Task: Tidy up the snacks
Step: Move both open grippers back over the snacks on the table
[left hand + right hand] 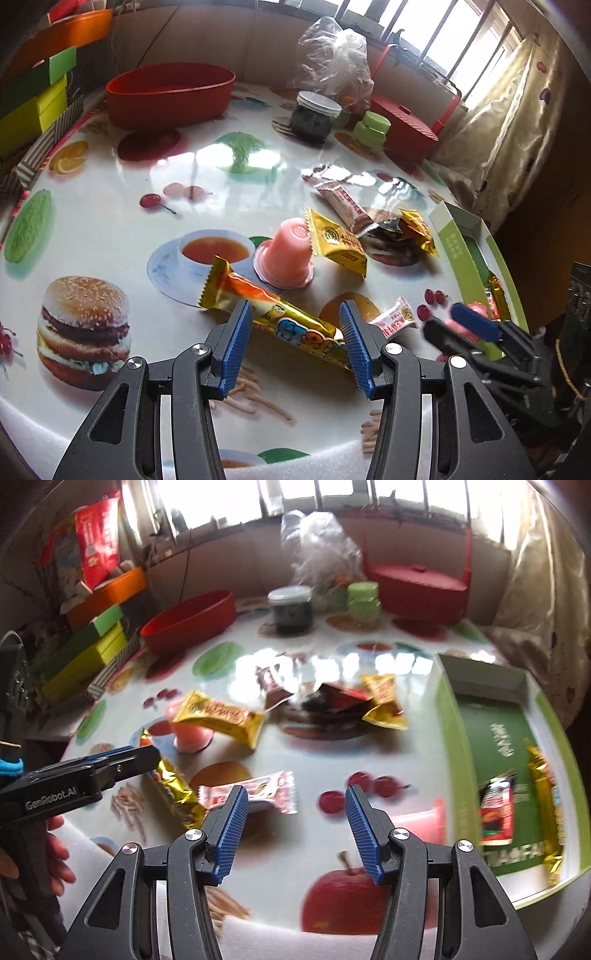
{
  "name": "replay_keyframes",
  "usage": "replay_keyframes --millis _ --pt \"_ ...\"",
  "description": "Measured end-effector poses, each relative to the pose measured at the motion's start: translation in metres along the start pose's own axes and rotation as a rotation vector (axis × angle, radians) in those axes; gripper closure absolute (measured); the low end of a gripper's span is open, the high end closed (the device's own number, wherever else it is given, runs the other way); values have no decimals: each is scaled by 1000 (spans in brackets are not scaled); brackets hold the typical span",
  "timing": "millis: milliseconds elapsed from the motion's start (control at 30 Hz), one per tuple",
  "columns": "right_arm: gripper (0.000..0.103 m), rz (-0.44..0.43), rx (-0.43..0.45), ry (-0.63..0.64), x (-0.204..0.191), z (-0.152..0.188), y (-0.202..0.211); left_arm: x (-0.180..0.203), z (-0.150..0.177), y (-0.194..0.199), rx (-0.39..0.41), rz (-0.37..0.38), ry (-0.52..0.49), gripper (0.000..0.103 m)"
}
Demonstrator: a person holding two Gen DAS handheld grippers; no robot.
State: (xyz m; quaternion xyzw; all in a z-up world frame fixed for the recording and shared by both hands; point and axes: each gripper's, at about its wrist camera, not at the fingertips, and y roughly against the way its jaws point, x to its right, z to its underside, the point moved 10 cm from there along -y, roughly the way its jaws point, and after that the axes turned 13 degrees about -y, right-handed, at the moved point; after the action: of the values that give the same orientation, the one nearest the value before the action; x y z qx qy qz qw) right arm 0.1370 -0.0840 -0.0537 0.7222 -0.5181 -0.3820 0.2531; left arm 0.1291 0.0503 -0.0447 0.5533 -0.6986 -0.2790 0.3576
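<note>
Red oval bowl at worktop's far left edge; dark jar, green jar, clear plastic bag, red lidded basket along far edge.

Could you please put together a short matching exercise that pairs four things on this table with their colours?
Things:
1. bowl
2. jelly cup
3. small jar
4. long wrapped snack bar

Colours:
A. pale green
B. gold and orange
C. red
D. pink

Pairs: 1-C, 2-D, 3-A, 4-B
</note>
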Motion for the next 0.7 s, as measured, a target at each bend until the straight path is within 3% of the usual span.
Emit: replay_keyframes --millis 133,400,700 --pt "48 -39 -49 -20 -11 7 -13 1 3 -8 -27 35 36 53" --pt "48 -20 -80 -39 -18 9 -29 -4 7 -24 -70 63 121 53" --pt "48 -10 -72 -35 -22 3 -37 -10 6 -26 -87 -18 38 53"
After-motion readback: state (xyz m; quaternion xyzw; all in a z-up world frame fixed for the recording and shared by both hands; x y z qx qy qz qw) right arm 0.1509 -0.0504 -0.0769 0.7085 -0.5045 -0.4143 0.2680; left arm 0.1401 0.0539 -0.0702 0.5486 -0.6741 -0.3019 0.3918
